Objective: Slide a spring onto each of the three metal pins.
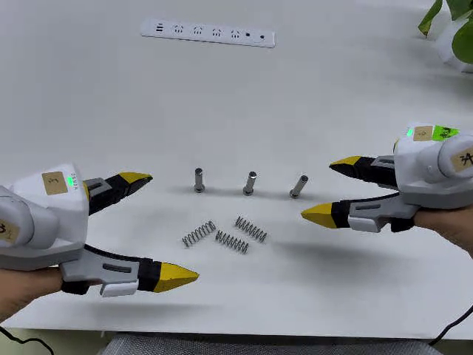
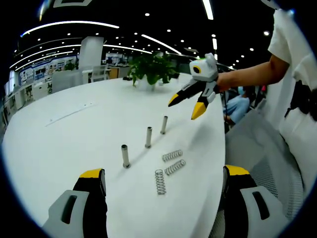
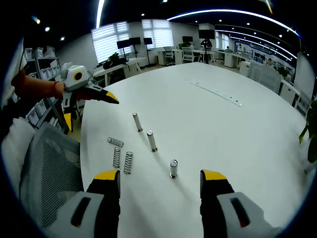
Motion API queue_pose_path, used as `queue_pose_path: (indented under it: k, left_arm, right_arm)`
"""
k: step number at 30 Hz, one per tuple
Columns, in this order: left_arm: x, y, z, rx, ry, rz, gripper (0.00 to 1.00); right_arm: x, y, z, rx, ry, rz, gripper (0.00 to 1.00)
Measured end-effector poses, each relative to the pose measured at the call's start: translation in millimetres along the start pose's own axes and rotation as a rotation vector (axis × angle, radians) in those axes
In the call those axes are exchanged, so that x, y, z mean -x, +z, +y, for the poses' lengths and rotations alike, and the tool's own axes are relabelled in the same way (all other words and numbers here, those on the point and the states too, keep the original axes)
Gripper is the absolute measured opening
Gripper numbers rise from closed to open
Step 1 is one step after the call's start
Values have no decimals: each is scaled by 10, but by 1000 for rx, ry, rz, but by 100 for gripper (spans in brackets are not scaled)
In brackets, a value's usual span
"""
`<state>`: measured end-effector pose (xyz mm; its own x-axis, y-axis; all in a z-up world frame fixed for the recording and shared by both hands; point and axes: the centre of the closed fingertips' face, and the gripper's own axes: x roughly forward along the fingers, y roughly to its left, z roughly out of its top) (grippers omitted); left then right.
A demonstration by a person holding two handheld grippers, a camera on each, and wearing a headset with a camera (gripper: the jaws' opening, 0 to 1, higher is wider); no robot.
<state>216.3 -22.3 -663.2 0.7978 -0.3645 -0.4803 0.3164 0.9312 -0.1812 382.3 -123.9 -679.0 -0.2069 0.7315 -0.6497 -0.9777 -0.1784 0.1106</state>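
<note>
Three short metal pins stand upright in a row on the white table: left pin (image 1: 199, 180), middle pin (image 1: 250, 183), right pin (image 1: 298, 186). Just in front of them lie three loose springs (image 1: 231, 242), none on a pin. My left gripper (image 1: 166, 226) is open, left of the springs and above the table. To the right of the pins, my right gripper (image 1: 321, 188) is open too. In the left gripper view the pins (image 2: 148, 137) and springs (image 2: 175, 167) lie ahead of the open jaws. In the right gripper view the nearest pin (image 3: 174, 168) stands just ahead of the jaws.
A white power strip (image 1: 208, 32) lies at the back of the table. A potted plant (image 1: 451, 22) stands at the back right corner. A mesh chair (image 3: 44, 173) sits by the table's near edge.
</note>
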Motion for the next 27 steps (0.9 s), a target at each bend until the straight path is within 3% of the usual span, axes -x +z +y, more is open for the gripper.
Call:
queue_pose_path:
  k: [11, 15, 22, 26, 27]
  left_arm:
    - [-2, -41, 60, -30, 9, 46, 100]
    - [-20, -114, 74, -55, 14, 103, 95]
    - [-51, -174, 125, -81, 40, 163, 85]
    - [-87, -293, 148, -63, 55, 262, 71]
    - [-112, -296, 146, -64, 55, 267, 68]
  right_arm:
    - [218, -42, 73, 21, 56, -95, 86]
    - [289, -37, 155, 22, 80, -136, 92]
    - [369, -89, 208, 20, 100, -159, 96]
    - [394, -141, 221, 22, 98, -152, 96]
    - [399, -141, 231, 20, 98, -154, 96]
